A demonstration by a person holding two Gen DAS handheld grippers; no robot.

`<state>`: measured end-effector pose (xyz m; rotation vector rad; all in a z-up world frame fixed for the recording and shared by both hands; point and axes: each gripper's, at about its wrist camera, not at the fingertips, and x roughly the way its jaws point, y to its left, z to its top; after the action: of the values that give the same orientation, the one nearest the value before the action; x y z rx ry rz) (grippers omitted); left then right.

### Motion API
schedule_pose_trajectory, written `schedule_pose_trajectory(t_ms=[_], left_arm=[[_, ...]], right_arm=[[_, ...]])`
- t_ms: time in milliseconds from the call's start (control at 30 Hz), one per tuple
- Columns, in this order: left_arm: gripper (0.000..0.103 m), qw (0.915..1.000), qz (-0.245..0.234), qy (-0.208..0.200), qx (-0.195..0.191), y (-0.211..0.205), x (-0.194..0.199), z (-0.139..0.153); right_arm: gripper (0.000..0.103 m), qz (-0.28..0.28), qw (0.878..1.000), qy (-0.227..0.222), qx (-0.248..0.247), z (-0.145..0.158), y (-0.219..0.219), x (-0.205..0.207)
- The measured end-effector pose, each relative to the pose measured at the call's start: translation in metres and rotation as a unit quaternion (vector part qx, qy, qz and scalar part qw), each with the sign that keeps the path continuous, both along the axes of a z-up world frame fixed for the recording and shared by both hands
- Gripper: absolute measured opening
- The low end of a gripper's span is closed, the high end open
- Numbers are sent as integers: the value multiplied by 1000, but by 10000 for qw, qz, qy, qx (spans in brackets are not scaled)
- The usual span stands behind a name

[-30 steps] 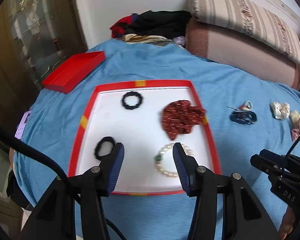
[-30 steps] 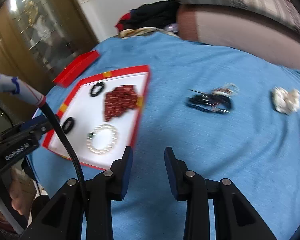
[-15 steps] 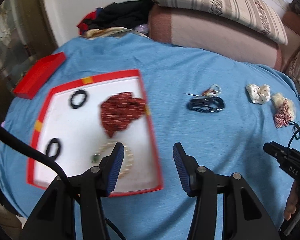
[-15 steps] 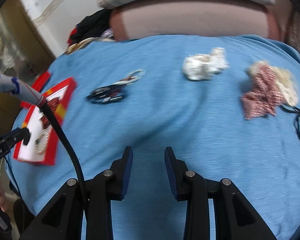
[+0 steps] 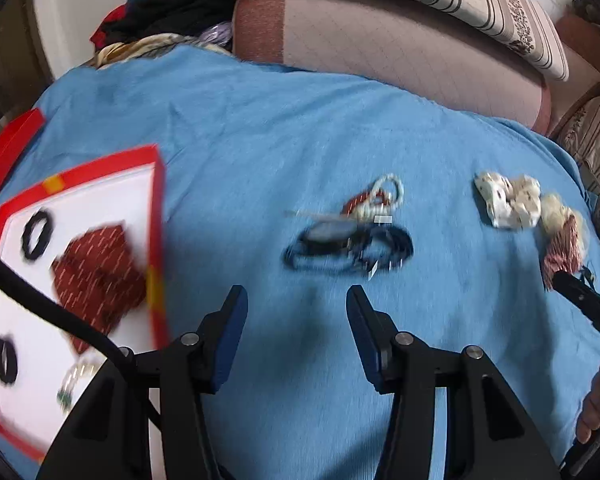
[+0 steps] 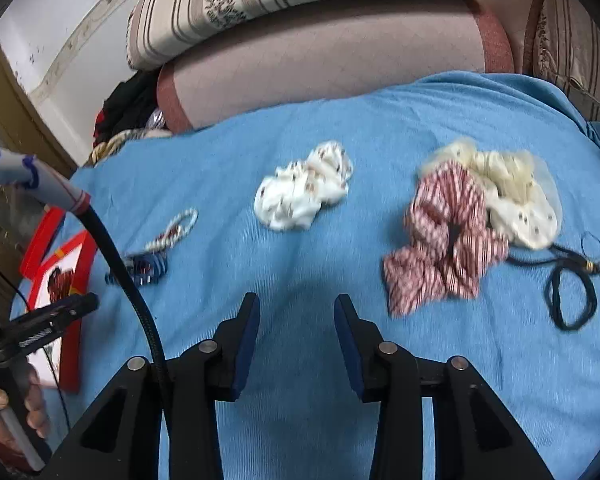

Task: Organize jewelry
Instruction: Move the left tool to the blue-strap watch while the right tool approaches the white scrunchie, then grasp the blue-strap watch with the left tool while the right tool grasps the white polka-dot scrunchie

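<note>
Blue cloth covers the surface. Left view: left hand-held gripper at lower centre, jaws apart, nothing between them, over bare cloth. Red-rimmed tray at left edge holds two black rings, a dark red bead piece, and a pearl bracelet, blurred. Dark blue cord tangle with pearl strand at centre. Right view: right hand-held gripper lower centre, jaws opening, empty. White scrunchie upper centre, striped red scrunchie touching cream scrunchie at right, black cord at far right.
</note>
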<state>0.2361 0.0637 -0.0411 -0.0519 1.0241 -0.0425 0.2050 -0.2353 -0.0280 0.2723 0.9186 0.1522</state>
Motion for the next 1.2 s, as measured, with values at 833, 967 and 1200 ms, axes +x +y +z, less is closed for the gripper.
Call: schedule_pose_trajectory(t_ms=[833, 967, 1200], left_arm=[[13, 9978, -451, 175, -462, -12, 40, -29], [13, 9979, -397, 152, -496, -11, 30, -23], [13, 9982, -362, -70, -470, -1, 0, 7]], right_arm=[[14, -197, 9991, 155, -328, -22, 14, 85], [12, -120, 9988, -4, -482, -10, 17, 72], [12, -37, 9982, -291, -520, 21, 21, 43]])
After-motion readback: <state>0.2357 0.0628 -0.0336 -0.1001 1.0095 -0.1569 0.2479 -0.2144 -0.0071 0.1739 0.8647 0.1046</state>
